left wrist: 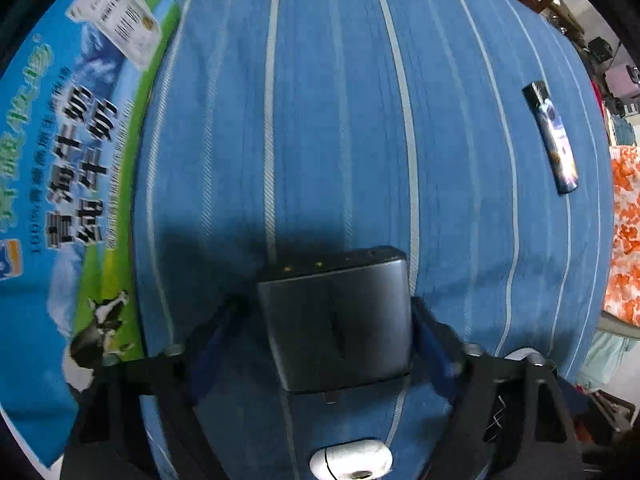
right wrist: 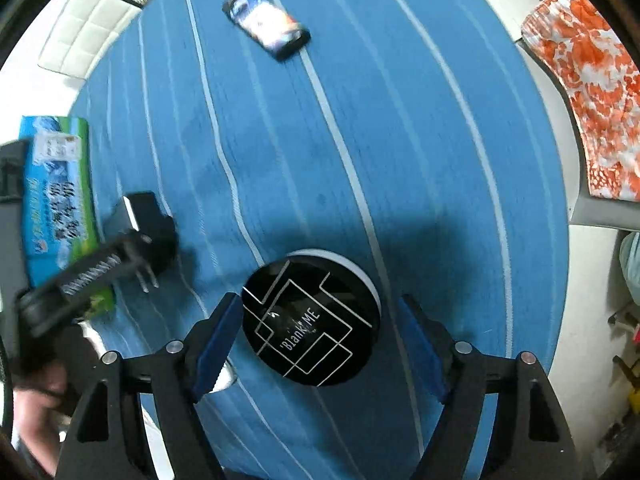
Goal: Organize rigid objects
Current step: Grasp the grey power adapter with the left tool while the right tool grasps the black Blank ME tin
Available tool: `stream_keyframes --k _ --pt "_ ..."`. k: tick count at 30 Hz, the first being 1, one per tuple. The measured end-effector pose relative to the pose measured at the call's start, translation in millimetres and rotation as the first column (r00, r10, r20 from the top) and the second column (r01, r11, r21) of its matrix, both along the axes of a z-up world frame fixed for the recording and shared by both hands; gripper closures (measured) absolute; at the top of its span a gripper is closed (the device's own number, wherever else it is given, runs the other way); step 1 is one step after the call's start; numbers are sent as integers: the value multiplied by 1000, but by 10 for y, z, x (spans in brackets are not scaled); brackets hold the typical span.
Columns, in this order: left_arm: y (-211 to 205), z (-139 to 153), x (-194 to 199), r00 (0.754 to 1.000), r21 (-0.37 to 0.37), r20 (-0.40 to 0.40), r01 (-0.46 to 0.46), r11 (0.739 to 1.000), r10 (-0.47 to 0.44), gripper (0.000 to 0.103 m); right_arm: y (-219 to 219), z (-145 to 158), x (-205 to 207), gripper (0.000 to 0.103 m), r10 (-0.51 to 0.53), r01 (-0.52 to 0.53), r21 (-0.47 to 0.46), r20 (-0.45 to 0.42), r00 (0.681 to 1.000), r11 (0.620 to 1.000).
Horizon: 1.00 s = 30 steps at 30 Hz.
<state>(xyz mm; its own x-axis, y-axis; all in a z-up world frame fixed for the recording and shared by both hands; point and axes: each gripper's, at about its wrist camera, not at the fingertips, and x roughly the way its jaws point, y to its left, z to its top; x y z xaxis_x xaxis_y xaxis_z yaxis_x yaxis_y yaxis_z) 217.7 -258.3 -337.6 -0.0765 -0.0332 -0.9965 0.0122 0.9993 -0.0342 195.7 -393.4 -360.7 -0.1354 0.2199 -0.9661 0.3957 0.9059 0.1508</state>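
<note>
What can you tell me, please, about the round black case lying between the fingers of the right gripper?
The round black case is a flat disc with a glossy black lid printed with thin white angular lines and the words "Blank ME"; a white band shows along its far edge. It lies flat on the blue striped cloth. The right gripper straddles it, jaws open; the left finger appears to touch its side, the other stands clear.

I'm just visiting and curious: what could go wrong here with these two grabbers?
The round black tin sits off-centre in the open right gripper, against one pad only; closing may push it sideways. The charger in the left gripper seems touched on one side only, so it might twist.
</note>
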Motion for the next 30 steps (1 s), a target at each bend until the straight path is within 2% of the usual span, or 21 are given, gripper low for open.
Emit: stream_keyframes --k 1,3,6,10,13,18,21,26,30 --pt "-7 23 -7 1000 -1 0 8 1000 -8 46 110 -49 -25 22 0 0 3 -5 1000 1000" --pt "-15 72 -82 999 14 -1 44 999 -43 46 208 -118 7 21 -1 1 4 -11 1000 1000" --pt "13 70 -274 997 19 -31 74 997 -73 46 324 -144 -10 21 27 -29 -50 -21 999 998" --pt "26 71 -441 993 6 -26 116 993 -116 46 546 -184 -46 21 94 -97 -134 -30 995 986" --pt "4 67 -516 988 -2 -51 147 989 -147 46 701 -204 -83 21 125 -127 -214 -23 992 969" --pt "75 83 -401 988 1 -39 149 989 -149 47 927 -258 -186 24 108 -102 -280 5 994 955" --pt "-6 125 -491 989 -9 -42 143 990 -143 47 1066 -256 -170 25 126 -115 -280 21 992 953" --pt "-9 273 -715 989 -49 -36 141 989 -143 47 918 -58 -349 26 141 -129 -258 29 990 958" --pt "13 389 -850 991 -64 -12 133 989 -134 47 854 65 -484 26 100 -88 -180 58 993 980"
